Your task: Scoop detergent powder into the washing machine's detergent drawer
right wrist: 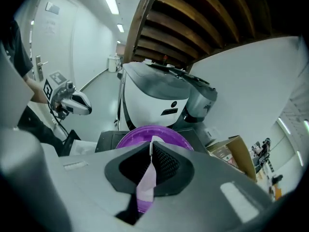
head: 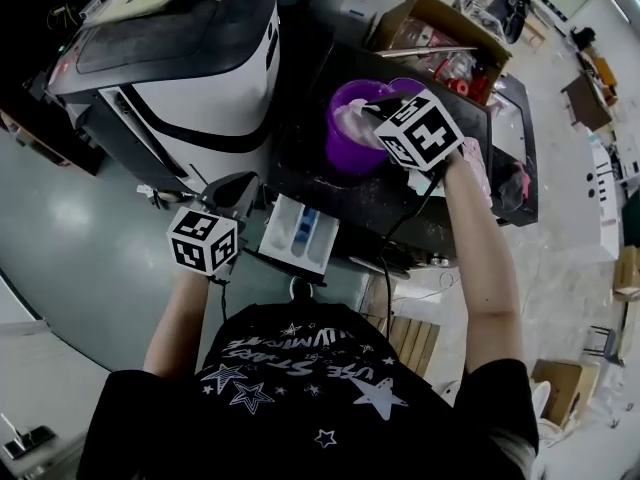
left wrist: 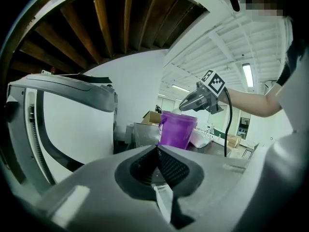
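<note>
The white washing machine [head: 170,78] stands at the upper left, and its detergent drawer [head: 298,233] is pulled out, showing blue compartments. A purple bucket [head: 350,143] holding white powder sits on a black table [head: 400,193] beside the machine. My right gripper [head: 373,114] hovers over the bucket's rim. In the right gripper view it [right wrist: 152,151] is shut on a lilac scoop handle [right wrist: 146,185], with the bucket [right wrist: 130,137] just beyond; the scoop's bowl is hidden. My left gripper [head: 240,188] hangs left of the drawer, and its jaws [left wrist: 157,166] are shut.
An open cardboard box [head: 440,33] with clutter sits behind the bucket. A pink item [head: 520,183] lies at the table's right end. In the left gripper view the machine's side [left wrist: 63,124] fills the left and the bucket [left wrist: 176,129] stands ahead. Grey floor lies to the left.
</note>
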Demonstrator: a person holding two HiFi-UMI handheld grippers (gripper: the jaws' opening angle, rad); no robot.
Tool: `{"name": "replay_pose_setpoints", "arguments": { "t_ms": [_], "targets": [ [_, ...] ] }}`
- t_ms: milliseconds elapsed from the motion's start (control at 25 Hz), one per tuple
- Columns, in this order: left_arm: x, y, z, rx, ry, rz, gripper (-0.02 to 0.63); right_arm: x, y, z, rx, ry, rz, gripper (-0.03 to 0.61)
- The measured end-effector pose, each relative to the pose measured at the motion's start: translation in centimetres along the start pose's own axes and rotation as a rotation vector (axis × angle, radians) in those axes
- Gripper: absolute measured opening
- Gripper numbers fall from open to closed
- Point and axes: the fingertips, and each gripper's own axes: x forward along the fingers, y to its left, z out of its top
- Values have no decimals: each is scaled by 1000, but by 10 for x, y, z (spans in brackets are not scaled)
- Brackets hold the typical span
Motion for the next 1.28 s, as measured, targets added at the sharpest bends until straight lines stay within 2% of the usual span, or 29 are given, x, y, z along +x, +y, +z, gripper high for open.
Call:
{"name": "replay_pose_setpoints", "arguments": {
  "t_ms": [160, 560, 800, 1280],
  "targets": [
    [-1, 1, -4, -10, -1, 28, 0, 24, -3, -3, -102, 97, 14, 35],
    [-5, 6, -11, -37, -2, 83, 0, 61, -7, -17, -157, 220, 119, 35],
    [-4, 7, -16, -48, 1, 89, 0, 64, 3, -19, -110, 263, 261, 35],
    [-1, 14, -14, -48, -2, 89, 0, 64, 12, -20, 4, 293, 422, 35]
  ]
}}
